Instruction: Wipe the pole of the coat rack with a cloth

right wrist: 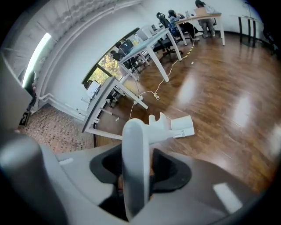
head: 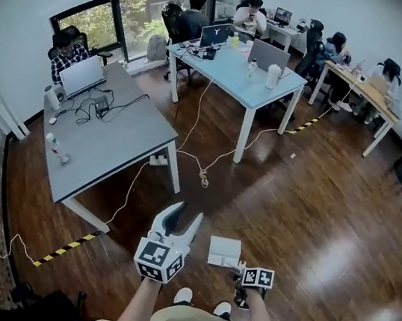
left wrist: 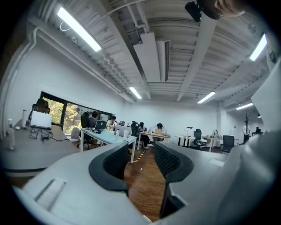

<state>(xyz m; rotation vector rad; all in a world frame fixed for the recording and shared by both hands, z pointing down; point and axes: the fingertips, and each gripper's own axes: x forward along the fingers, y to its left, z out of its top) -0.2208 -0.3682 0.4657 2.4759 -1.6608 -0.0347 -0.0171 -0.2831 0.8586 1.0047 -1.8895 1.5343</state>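
Observation:
The coat rack is white, and from the head view I look down on its square base [head: 224,252] by the person's feet. In the right gripper view its rounded pole [right wrist: 135,145] runs down between the jaws to a hook [right wrist: 160,119] and the base [right wrist: 184,126]. My right gripper [right wrist: 140,169] is shut on that pole, with a dark pad against each side. In the head view it [head: 242,272] shows only as a marker cube beside the rack. My left gripper [head: 186,218] is open and holds nothing; it [left wrist: 142,160] points level into the room. No cloth shows in any view.
A grey table [head: 106,141] stands to the left and a light blue table [head: 230,70] further back, both with laptops. White cables [head: 202,175] trail over the wooden floor. A yellow-black tape strip [head: 66,248] lies at the lower left. Several people sit at the far desks.

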